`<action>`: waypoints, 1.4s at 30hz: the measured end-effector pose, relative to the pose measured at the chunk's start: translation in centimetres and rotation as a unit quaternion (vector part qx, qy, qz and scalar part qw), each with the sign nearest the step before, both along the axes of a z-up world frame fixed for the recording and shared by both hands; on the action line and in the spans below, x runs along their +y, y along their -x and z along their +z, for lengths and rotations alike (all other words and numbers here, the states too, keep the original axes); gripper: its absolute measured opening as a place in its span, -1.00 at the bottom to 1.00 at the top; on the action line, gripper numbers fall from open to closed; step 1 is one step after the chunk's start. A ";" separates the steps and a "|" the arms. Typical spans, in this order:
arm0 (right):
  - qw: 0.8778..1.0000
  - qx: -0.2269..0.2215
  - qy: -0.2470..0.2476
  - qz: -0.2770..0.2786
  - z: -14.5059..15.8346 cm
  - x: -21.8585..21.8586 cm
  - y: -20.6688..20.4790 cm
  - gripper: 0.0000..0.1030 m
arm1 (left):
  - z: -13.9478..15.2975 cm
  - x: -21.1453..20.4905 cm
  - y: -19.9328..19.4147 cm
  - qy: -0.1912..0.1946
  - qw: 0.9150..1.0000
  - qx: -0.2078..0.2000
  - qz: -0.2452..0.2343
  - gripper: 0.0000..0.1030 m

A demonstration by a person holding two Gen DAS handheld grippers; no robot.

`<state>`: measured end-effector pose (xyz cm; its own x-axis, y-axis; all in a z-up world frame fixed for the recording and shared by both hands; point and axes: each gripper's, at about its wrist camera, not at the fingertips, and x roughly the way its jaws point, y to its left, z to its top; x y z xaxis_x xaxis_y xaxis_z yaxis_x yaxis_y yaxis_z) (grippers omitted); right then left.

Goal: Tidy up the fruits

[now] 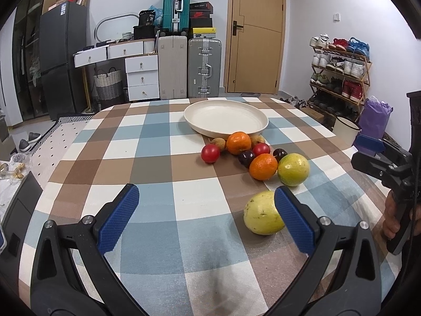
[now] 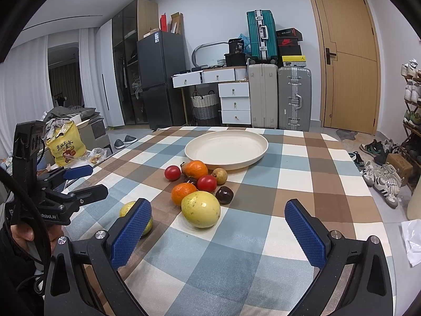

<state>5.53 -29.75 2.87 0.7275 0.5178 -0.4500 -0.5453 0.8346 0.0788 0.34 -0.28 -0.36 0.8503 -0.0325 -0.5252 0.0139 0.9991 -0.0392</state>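
The cream plate [image 1: 225, 117] holds nothing. The fruits [image 1: 254, 158] lie on the worktop [image 1: 158, 158] at its 6 o'clock. Left tool [image 1: 206, 217] and right tool [image 2: 218, 233] gape wide, gripping nothing.

Table [image 1: 147, 163], as I see it from both wrist cameras: covered by a checked cloth [image 1: 184, 250] in blue, brown and cream. Directly on it:
- one cream plate [image 1: 225, 129], far centre, nothing in it;
- two oranges [image 1: 239, 142] [image 1: 263, 166];
- two red round fruits [image 1: 210, 153] [image 1: 261, 149];
- two dark plum-like fruits [image 1: 246, 158] [image 1: 279, 154];
- two small brownish fruits [image 1: 218, 142] [image 1: 257, 139] by the plate's near rim;
- two yellow-green fruits [image 1: 293, 169] [image 1: 261, 217], nearest me.
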 end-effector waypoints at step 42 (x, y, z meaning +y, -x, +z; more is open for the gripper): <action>0.982 0.170 0.080 0.008 -4.0 4.8 -7.5 0.71 | -3.7 -4.0 -5.3 0.016 0.984 0.148 -0.095 0.89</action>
<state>13.01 -24.91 -1.15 0.5140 0.4308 -0.7418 -0.5225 0.8431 0.1276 5.67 -4.31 -4.03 0.6365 -0.1968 -0.7458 0.1837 0.9778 -0.1012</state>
